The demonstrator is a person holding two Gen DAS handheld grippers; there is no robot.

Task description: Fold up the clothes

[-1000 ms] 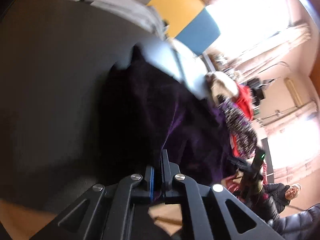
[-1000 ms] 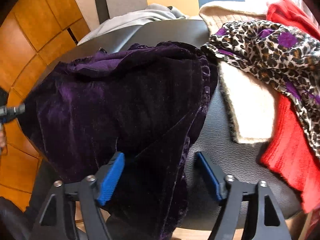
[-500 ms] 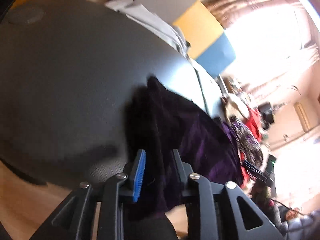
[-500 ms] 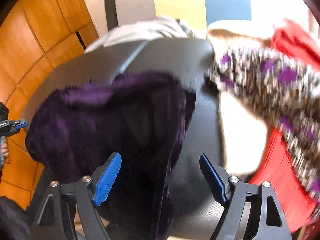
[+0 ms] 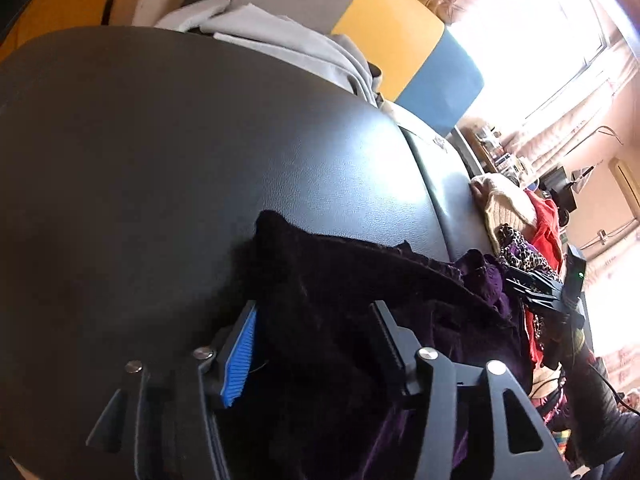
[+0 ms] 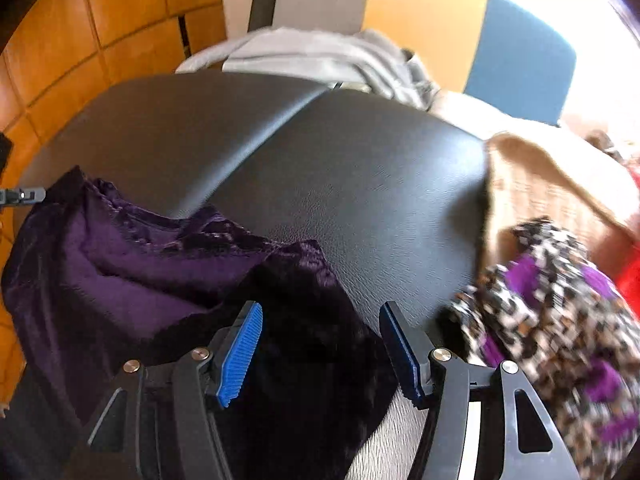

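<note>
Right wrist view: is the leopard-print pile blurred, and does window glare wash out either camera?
Right wrist view: the leopard-print garment with purple patches is smeared by motion blur, while the dark purple velvet garment stays fairly sharp. Left wrist view: the window is blown out white and glare sheens the black leather surface.

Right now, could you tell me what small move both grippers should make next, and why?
Probably close both on the purple velvet garment: the left gripper and right gripper stand open with its dark edge between their fingers, and it lies rumpled on the black table.
</note>
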